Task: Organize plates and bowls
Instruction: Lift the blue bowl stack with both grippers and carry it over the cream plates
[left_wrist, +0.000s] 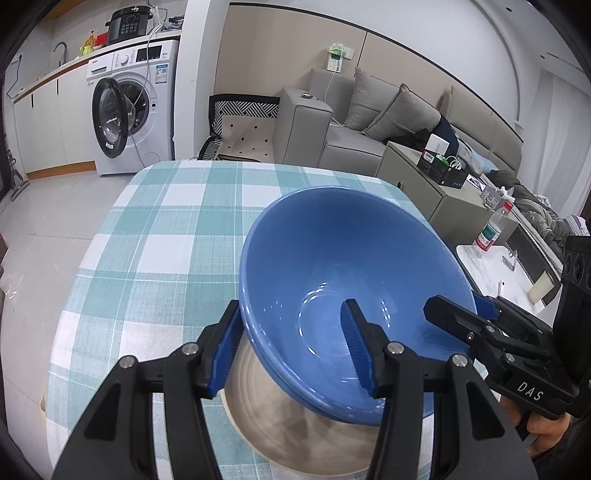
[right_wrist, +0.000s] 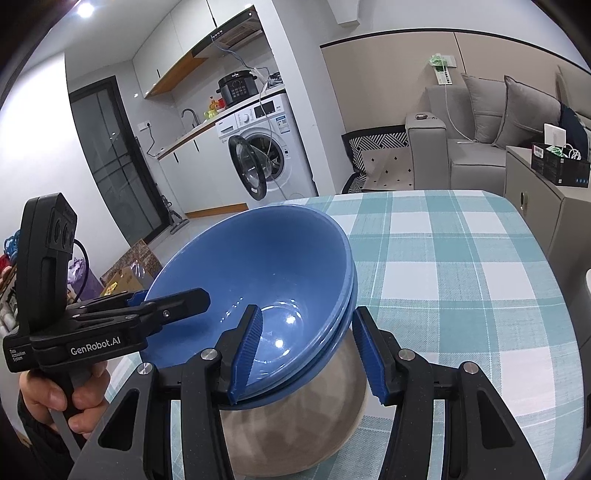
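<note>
Left gripper (left_wrist: 295, 347), right gripper (right_wrist: 306, 350): each pinches opposite rims of stacked blue bowls (left_wrist: 351, 266), one finger inside, one outside. Bowls nested, held just over beige plate (left_wrist: 295, 424) on checked tablecloth (left_wrist: 166, 229). Stack apparently not yet set down.

Even, cool indoor light. A ceiling lamp (right_wrist: 85, 10) glares at top left in the right view. Small highlights glint inside the blue bowl (right_wrist: 273, 280). Sharp overall; edges bend heavily and corners go black.
</note>
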